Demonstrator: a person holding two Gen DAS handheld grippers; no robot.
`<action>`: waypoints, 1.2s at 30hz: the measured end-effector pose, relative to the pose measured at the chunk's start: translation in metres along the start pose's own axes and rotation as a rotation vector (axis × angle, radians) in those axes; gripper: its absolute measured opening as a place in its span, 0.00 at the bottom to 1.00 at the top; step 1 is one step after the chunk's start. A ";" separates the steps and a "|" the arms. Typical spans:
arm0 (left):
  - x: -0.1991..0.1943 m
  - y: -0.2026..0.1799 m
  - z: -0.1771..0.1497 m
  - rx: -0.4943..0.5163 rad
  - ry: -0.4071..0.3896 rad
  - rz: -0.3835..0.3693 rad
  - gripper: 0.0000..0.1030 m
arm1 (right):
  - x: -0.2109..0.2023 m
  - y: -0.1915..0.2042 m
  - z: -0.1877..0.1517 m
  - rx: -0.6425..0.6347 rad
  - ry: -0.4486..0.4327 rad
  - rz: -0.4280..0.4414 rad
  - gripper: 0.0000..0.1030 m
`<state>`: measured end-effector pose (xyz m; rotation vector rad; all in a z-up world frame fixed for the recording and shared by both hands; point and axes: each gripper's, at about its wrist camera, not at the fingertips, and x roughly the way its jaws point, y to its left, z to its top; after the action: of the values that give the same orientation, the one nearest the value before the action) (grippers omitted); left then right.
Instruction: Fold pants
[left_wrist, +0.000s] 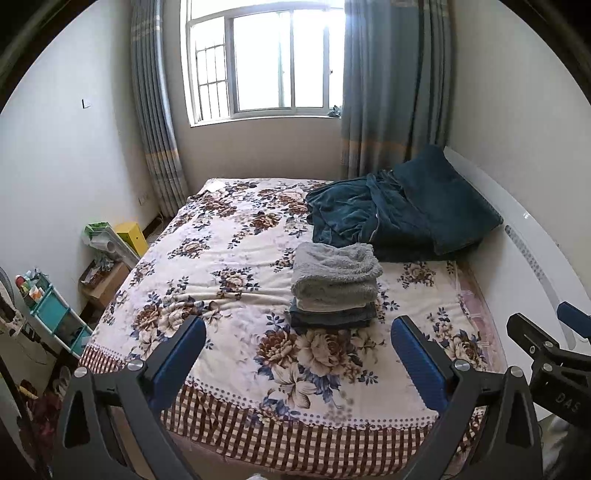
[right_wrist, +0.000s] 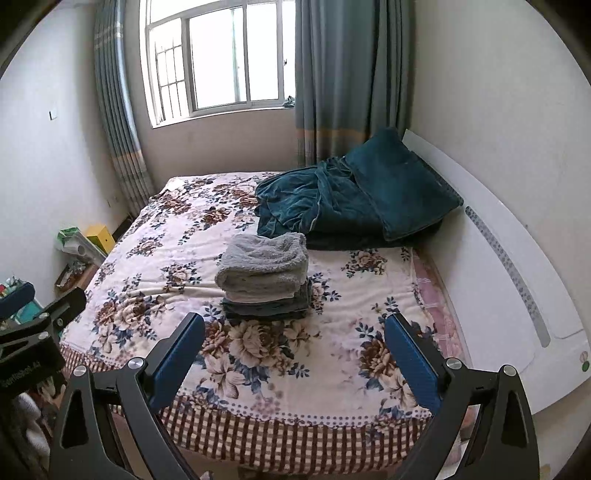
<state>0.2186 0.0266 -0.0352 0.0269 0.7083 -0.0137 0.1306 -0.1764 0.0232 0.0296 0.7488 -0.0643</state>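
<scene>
A neat stack of folded soft clothes (left_wrist: 335, 284) is seen on the wide bed with the flowery cream blanket (left_wrist: 207, 273). The stack sits near the middle of the bed, a little toward the white headboard (left_wrist: 532, 258) side. A fluffy grey piece is on top and darker grey pieces are under it. Which of them are pants cannot be told. Behind the stack, toward the far corner by the headboard, a big rumpled dark teal plush cover (left_wrist: 399, 210) is piled up, and it almost touches the stack.

The left gripper (left_wrist: 297, 354) is held above the near edge of the bed. Its blue pads are spread wide apart and nothing is held between them. The right gripper (right_wrist: 293, 350) is held just beside it, above the same near edge, also spread wide with nothing in it. Both are well apart from the stack.

The folding looks done, or nearly done, since the stack is tidy and no loose pants are seen lying flat.

The fluffy cloth is judged to be soft, light and floppy. It would sag if lifted by one corner. It is best pinched at two ends of a folded edge, one by each gripper.
</scene>
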 end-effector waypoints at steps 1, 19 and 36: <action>0.002 0.001 0.000 -0.001 0.001 -0.006 1.00 | 0.003 0.000 0.001 0.003 0.003 0.003 0.99; 0.055 -0.002 0.015 0.004 0.004 0.046 1.00 | 0.071 0.015 0.032 -0.004 -0.022 -0.089 0.99; 0.058 -0.004 0.023 0.009 0.002 0.046 1.00 | 0.088 0.023 0.026 0.007 0.007 -0.088 0.99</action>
<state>0.2774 0.0217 -0.0556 0.0522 0.7099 0.0274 0.2143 -0.1592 -0.0173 0.0038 0.7570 -0.1507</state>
